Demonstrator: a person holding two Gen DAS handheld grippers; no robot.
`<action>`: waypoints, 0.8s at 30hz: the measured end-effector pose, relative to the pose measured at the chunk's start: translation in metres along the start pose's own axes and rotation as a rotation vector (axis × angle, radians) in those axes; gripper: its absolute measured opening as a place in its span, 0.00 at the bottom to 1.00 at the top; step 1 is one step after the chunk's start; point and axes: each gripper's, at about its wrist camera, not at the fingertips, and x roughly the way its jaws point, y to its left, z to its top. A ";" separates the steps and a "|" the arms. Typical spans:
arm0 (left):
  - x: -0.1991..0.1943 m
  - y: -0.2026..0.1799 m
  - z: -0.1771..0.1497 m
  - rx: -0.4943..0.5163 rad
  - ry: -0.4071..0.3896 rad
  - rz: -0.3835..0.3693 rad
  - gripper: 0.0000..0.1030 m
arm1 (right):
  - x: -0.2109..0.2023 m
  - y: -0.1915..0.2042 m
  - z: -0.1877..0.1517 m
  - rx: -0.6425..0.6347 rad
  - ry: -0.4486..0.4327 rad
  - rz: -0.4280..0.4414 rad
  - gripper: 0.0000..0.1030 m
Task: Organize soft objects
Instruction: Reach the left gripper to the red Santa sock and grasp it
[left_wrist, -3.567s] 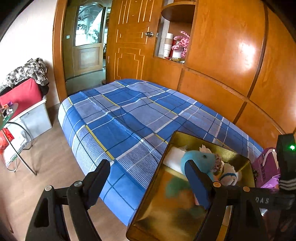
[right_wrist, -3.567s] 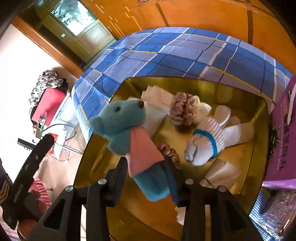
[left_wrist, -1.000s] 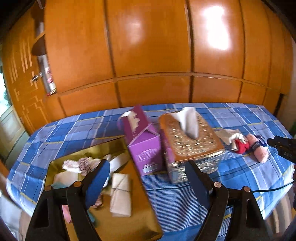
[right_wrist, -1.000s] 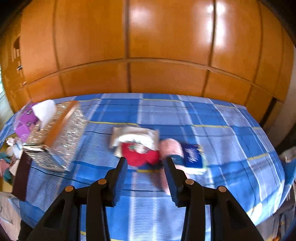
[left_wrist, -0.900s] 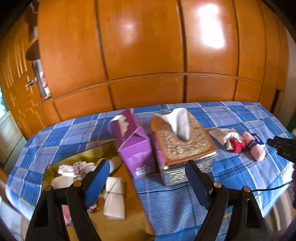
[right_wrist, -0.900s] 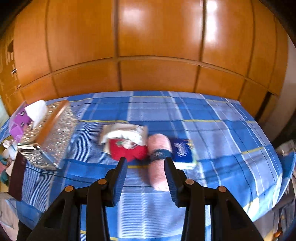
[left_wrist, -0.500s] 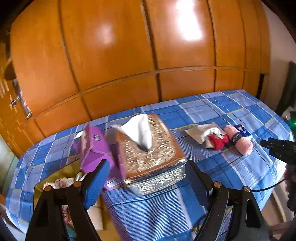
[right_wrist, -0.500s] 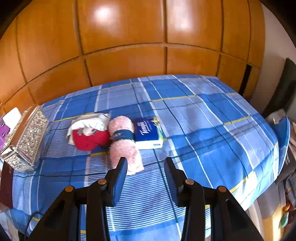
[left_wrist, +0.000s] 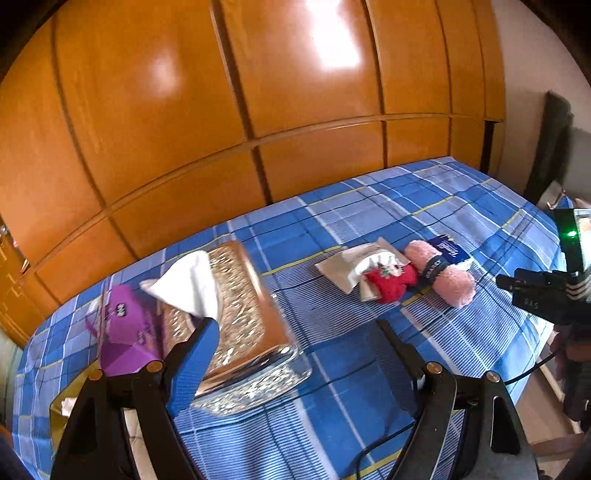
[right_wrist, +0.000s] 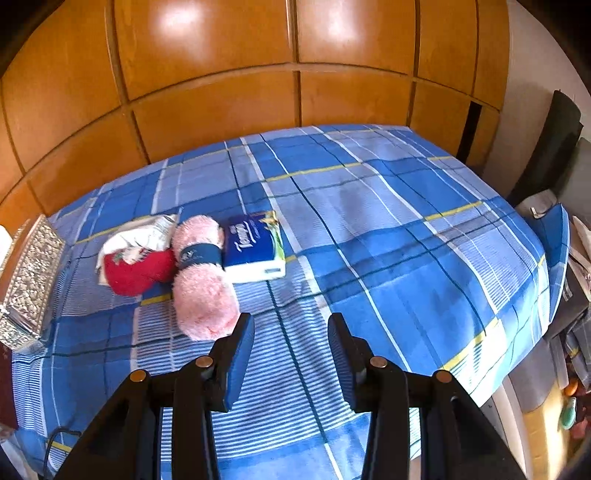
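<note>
A fluffy pink roll (right_wrist: 201, 284) with a dark band lies on the blue plaid bed (right_wrist: 388, 236). It touches a red soft toy (right_wrist: 136, 271) and a white packet (right_wrist: 147, 230) on its left and a blue tissue pack (right_wrist: 255, 245) on its right. My right gripper (right_wrist: 291, 347) hovers just in front of the roll's near end, open, with nothing between its fingers. The same pile, pink roll (left_wrist: 447, 280) and red toy (left_wrist: 391, 282), shows far right in the left wrist view. My left gripper (left_wrist: 295, 354) stands wide open and empty near the ornate tissue box (left_wrist: 240, 314).
A purple carton (left_wrist: 125, 332) stands left of the tissue box, and a corner of the gold tray (left_wrist: 70, 395) shows at the lower left. Wooden wall panels (right_wrist: 295, 92) run behind the bed. A cable (left_wrist: 373, 443) lies across the near bedspread. Clutter (right_wrist: 569, 369) sits past the bed's right edge.
Both views have swung right along the bed, from the tray toward the pink roll pile, which now looms closer. Earlier my right gripper held a teal plush over the tray; now it is empty.
</note>
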 end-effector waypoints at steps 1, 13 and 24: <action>0.002 -0.003 0.002 0.004 0.001 -0.007 0.81 | 0.003 -0.001 -0.001 -0.001 0.018 -0.007 0.40; 0.023 -0.033 0.021 0.047 0.019 -0.076 0.81 | 0.025 -0.011 -0.011 0.013 0.105 -0.030 0.40; 0.053 -0.040 0.033 -0.020 0.099 -0.180 0.81 | 0.035 -0.013 -0.018 0.004 0.119 -0.040 0.41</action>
